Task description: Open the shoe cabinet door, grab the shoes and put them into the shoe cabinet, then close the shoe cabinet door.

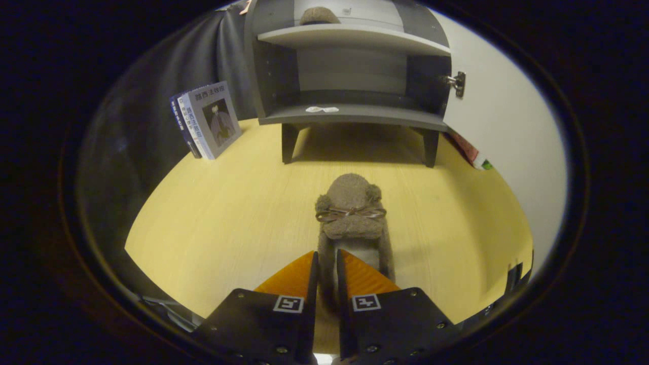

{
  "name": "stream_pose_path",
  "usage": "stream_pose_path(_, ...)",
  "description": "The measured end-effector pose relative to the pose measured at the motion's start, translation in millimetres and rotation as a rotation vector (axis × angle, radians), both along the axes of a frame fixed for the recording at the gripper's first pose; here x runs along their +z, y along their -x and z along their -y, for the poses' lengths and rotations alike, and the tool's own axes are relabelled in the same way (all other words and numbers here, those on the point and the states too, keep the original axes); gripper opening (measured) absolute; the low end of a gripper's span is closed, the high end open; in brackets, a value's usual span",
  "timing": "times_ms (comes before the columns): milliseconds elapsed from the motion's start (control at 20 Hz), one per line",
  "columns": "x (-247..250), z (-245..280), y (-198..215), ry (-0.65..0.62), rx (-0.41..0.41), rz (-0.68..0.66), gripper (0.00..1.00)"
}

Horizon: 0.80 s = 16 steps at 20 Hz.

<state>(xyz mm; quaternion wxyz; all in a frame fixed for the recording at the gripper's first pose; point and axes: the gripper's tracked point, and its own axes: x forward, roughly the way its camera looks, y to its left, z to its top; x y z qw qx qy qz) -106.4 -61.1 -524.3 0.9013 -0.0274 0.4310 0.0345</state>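
A brown fuzzy slipper (350,210) with a thin bow lies on the yellow tabletop (223,218), its toe pointing toward the shoe cabinet (350,76). My gripper (327,256) is shut on the slipper's left side wall at the heel end, with the fabric pinched in the narrow gap between the fingers. The cabinet stands beyond the slipper on short legs. Its door (502,126) is swung open to the right, with a metal hinge (458,82) showing. A second brown slipper (318,16) sits on the upper shelf. The lower shelf (355,115) holds only a small white scrap (322,109).
Books (208,121) lean against the dark cloth left of the cabinet. A red and green object (472,154) lies on the table at the foot of the open door. Bare tabletop spreads between the slipper and the cabinet legs.
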Motion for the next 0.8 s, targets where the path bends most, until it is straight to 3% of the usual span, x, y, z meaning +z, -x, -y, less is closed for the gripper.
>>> stream_pose_path(300, -17.1, 1.3, -8.8, 0.059, 0.008, -0.013, 0.2)
stream_pose_path(350, -17.1, 2.4, -6.2, 0.073, 0.016, -0.018, 0.1)
stream_pose_path(450, -11.1, 2.7, -6.4, 0.087, 0.01, -0.018, 0.1)
stream_pose_path(500, -12.4, 1.7, -7.7, 0.085, 0.002, -0.019, 0.01)
stream_pose_path(800, 21.4, 15.8, -25.3, 0.084, -0.059, 0.042, 0.01)
